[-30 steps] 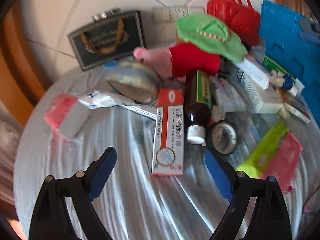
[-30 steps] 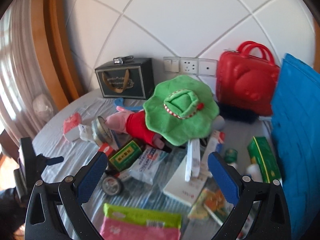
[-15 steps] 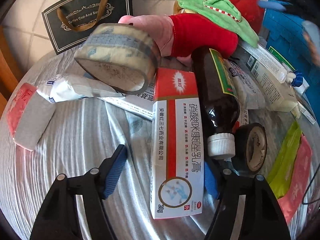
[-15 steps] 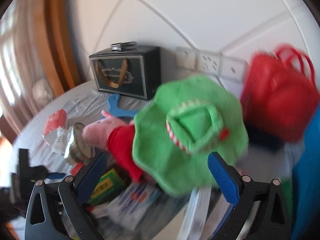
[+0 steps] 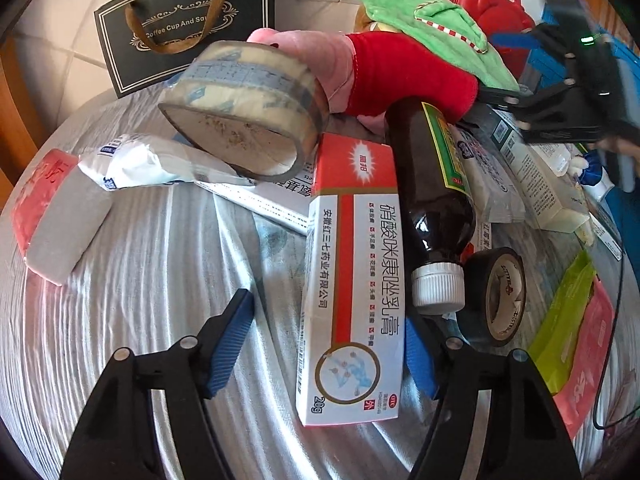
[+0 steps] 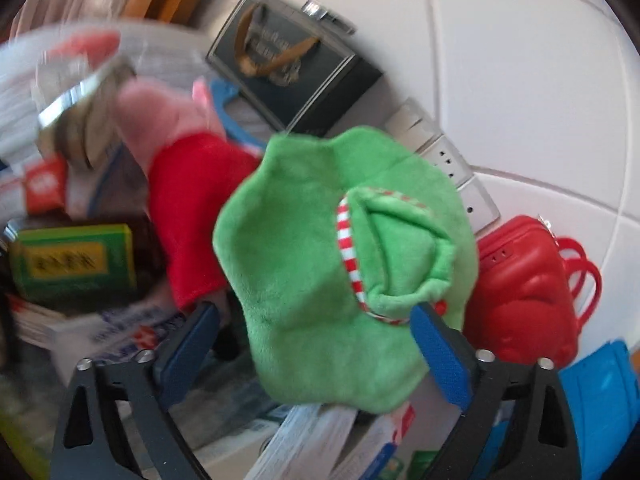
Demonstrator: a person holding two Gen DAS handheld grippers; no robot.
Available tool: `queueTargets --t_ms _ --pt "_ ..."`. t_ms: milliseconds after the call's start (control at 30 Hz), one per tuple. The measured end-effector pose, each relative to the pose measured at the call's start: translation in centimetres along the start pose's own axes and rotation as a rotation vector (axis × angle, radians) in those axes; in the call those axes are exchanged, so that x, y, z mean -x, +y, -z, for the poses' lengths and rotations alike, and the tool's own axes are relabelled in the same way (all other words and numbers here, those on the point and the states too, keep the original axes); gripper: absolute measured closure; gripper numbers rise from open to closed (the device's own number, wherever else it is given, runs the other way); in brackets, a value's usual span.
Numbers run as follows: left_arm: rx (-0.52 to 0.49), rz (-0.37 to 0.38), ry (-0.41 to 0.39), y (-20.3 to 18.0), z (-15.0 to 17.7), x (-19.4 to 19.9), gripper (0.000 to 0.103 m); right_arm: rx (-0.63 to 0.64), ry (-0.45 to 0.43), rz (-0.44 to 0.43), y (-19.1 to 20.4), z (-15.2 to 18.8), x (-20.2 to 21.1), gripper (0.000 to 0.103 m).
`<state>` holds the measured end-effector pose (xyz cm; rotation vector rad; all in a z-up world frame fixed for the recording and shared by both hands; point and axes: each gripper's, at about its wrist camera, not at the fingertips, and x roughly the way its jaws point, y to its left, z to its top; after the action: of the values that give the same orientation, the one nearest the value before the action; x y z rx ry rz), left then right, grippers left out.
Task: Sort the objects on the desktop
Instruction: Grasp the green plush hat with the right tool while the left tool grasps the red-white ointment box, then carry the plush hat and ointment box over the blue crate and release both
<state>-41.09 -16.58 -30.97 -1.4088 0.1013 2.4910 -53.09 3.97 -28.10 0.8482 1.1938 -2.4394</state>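
Left wrist view:
Left gripper [image 5: 326, 344]: jaws spread wide, low over the striped cloth [image 5: 152, 280], holding nothing.
Ointment box [image 5: 352, 280]: red and white, lying flat between the two blue pads; the right pad [image 5: 418, 364] sits just beside its edge, the left pad [image 5: 232, 340] stands apart.
Brown bottle [image 5: 432, 184]: lying along the box's right side, white cap toward the camera.
Black tape roll [image 5: 496, 292]: just right of the bottle's cap.
Clear tape roll [image 5: 244, 108]: tilted behind the box, touching the pink plush toy [image 5: 384, 76].
Black gift bag [image 5: 184, 20]: upright against the wall.

Right wrist view (blurred):
Right gripper [image 6: 316, 344]: jaws spread, gripping nothing.
Green plush hat [image 6: 340, 272]: fills the gap between the pads, over the toy's red body [image 6: 192, 200].
Red case [image 6: 524, 288]: right of the hat, near the wall.
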Motion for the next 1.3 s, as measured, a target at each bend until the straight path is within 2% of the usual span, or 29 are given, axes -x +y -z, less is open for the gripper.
queueTargets --t_ms 33,67,100,167,233,300,367,533,767,1033,1133,1300 --pt "0.000 0.003 0.001 0.0 -0.1 0.0 0.034 -0.005 0.017 0.005 0.0 0.0 -0.9 0.043" --pt "0.002 0.006 0.002 0.1 -0.1 0.0 0.034 -0.034 0.043 -0.012 -0.3 -0.1 -1.9 0.062" --pt "0.005 0.009 0.003 0.1 -0.1 0.0 0.034 -0.096 0.080 -0.056 -1.1 -0.2 -2.8 0.097" --pt "0.017 0.012 0.004 0.2 -0.2 0.0 0.034 -0.277 0.119 -0.144 -3.6 0.3 -3.7 0.098" --pt "0.029 0.029 -0.004 0.3 -0.1 0.3 0.041 -0.455 0.095 -0.256 -6.2 1.0 -2.8 0.098" --pt "0.018 0.041 -0.013 0.1 0.0 0.5 0.053 -0.576 0.064 -0.336 -8.3 1.8 -1.2 0.098" --pt "0.004 0.050 -0.010 -0.2 -0.2 0.7 0.061 -0.657 0.029 -0.386 -9.9 2.6 1.0 0.098" --pt "-0.014 0.058 -0.028 -0.4 -0.6 2.4 0.061 -0.756 -0.039 -0.442 -11.9 3.5 6.6 0.098" --pt "-0.092 0.009 -0.093 -2.2 -1.5 7.2 0.061 -0.794 -0.131 -0.431 -12.5 3.1 13.8 0.098" --pt "-0.185 -0.020 -0.213 -7.1 -3.9 14.8 0.061 -0.833 -0.195 -0.404 -13.2 4.9 22.0 0.098" --pt "-0.240 0.012 -0.264 -10.0 -4.8 18.0 0.061 -0.862 -0.237 -0.378 -13.9 6.3 25.8 0.098" --pt "-0.303 0.084 -0.342 -14.5 -6.4 22.3 0.061 -0.897 -0.302 -0.281 -15.2 8.5 32.6 0.098"
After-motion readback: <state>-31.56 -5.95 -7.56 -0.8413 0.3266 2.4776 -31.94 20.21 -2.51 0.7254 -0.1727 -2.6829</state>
